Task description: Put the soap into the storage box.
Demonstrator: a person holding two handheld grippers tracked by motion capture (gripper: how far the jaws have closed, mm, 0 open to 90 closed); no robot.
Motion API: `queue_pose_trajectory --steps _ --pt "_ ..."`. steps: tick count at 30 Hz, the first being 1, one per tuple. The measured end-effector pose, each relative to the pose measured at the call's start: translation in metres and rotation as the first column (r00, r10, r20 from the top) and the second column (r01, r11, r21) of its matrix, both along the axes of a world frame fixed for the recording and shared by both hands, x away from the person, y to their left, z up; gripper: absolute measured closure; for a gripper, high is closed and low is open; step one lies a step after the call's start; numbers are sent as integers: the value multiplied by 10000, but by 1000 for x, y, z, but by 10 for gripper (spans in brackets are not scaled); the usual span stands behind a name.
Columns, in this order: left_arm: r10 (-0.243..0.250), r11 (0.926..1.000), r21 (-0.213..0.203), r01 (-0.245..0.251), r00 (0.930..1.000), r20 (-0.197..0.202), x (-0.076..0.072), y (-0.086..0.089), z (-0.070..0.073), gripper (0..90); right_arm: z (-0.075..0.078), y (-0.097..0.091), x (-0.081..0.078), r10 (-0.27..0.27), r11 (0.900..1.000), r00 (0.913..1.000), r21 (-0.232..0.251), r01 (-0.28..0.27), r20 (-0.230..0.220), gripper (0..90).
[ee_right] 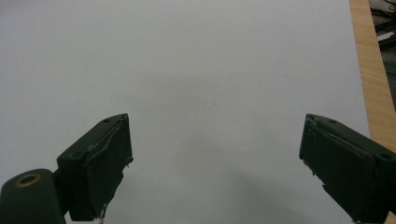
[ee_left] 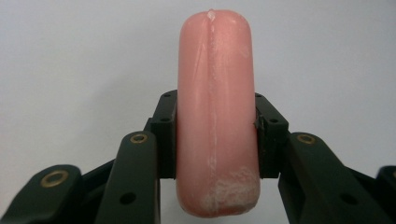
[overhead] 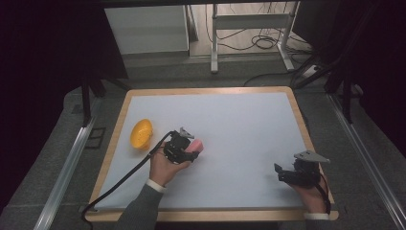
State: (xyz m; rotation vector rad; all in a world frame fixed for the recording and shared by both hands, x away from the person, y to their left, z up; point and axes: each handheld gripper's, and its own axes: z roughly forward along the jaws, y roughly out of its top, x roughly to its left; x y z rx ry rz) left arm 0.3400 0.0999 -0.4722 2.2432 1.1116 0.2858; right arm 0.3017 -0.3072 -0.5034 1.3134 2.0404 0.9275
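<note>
My left gripper [overhead: 190,154] is shut on a pink sausage [overhead: 197,145] at the left middle of the white table mat [overhead: 239,124]. In the left gripper view the sausage [ee_left: 215,112] stands lengthwise between the two black pads [ee_left: 168,135], which press on its sides; its rounded far end juts past them. A yellow bowl [overhead: 141,133] lies tilted on the mat, left of that hand. My right gripper [overhead: 277,172] rests near the mat's front right, and in the right gripper view its jaws [ee_right: 215,163] stand wide open over bare mat, nothing between them.
The mat lies on a wooden board [overhead: 210,90] whose edge [ee_right: 371,79] runs close to the right gripper. A black cable [overhead: 119,179] trails from the left gripper to the front left corner. Beyond the table stand a white frame [overhead: 249,28] and floor cables.
</note>
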Motion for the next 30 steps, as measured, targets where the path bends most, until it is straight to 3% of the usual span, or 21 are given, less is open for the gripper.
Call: queue_pose_trajectory --steps 12,30 --pt "232 9997 22 -232 9997 -110 3 14 2 603 0 1 0 13 10000 10000 -30 -13 -58 89" --pt "860 9960 -240 -858 9963 42 4 42 12 604 1 0 -1 20 10000 10000 37 -20 29 90"
